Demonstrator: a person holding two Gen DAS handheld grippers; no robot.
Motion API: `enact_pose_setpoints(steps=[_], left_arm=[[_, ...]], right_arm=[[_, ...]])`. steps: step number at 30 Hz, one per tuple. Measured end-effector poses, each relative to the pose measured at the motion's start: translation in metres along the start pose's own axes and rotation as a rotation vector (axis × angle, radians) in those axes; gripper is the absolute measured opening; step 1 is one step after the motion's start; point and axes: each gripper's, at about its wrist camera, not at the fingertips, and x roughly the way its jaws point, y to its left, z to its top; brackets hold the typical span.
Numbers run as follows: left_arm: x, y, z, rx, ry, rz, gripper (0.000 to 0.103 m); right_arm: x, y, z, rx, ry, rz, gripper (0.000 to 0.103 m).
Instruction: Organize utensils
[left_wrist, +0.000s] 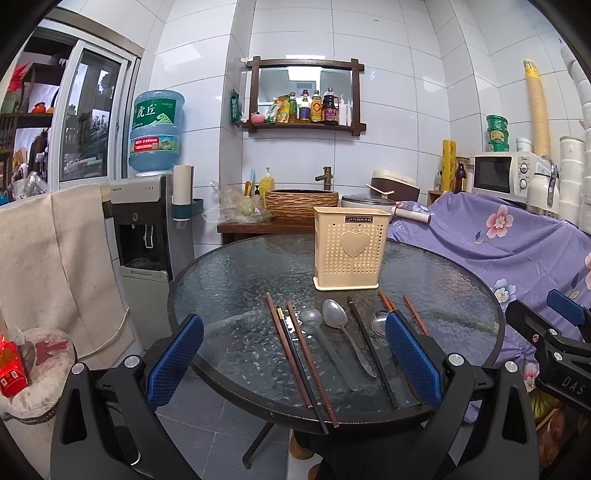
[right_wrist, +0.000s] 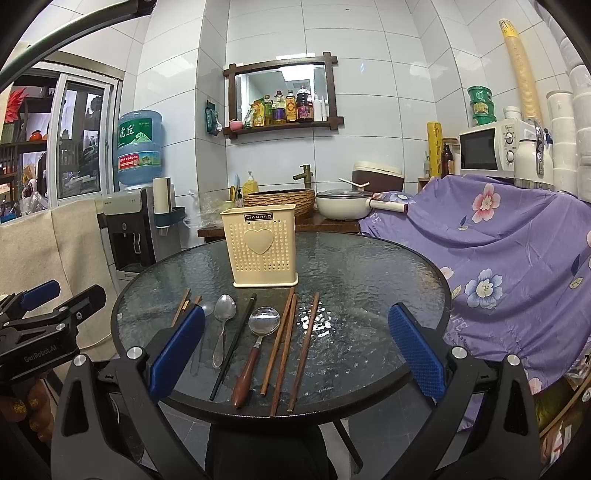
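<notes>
A row of spoons and chopsticks lies flat on the round glass table (right_wrist: 369, 266), near its front edge. There is a steel spoon (right_wrist: 223, 314), a black chopstick (right_wrist: 232, 350), a ladle with a brown handle (right_wrist: 255, 343) and brown chopsticks (right_wrist: 284, 347). Just behind them stands a cream holder (right_wrist: 263, 247) with a heart on it, upright. The left gripper (left_wrist: 293, 365) and the right gripper (right_wrist: 295, 354) both hang over the front edge, fingers spread wide, holding nothing. A purple flowered cloth (right_wrist: 498, 258) lies to the right.
</notes>
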Motion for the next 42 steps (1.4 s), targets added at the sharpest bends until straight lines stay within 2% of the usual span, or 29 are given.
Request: enact_pose_setpoints(steps=[25, 29, 32, 37, 39, 42], left_arm=[[0.001, 0.001, -0.001, 0.006, 0.004, -0.001, 0.097], [0.015, 0.003, -0.006, 0.005, 0.072, -0.001, 0.097], [0.034, 0.009, -0.009, 0.016, 0.154, 0.004, 0.093], [0.095, 0.033, -0.003, -0.019, 0.362, -0.017, 0.081], [0.113, 0.038, 0.004, -0.015, 0.397, -0.009, 0.076], [0.146, 0.037, 0.014, 0.051, 0.455, -0.002, 0.069]], right_arm=[[0.002, 0.000, -0.002, 0.001, 0.014, -0.002, 0.098], [0.009, -0.001, -0.003, -0.003, 0.042, 0.004, 0.098], [0.026, -0.010, -0.002, -0.003, 0.107, 0.022, 0.098], [0.085, -0.039, 0.006, 0.050, 0.298, 0.051, 0.098], [0.114, -0.050, 0.012, 0.088, 0.368, 0.053, 0.096], [0.148, -0.052, 0.018, 0.088, 0.445, 0.054, 0.086]])
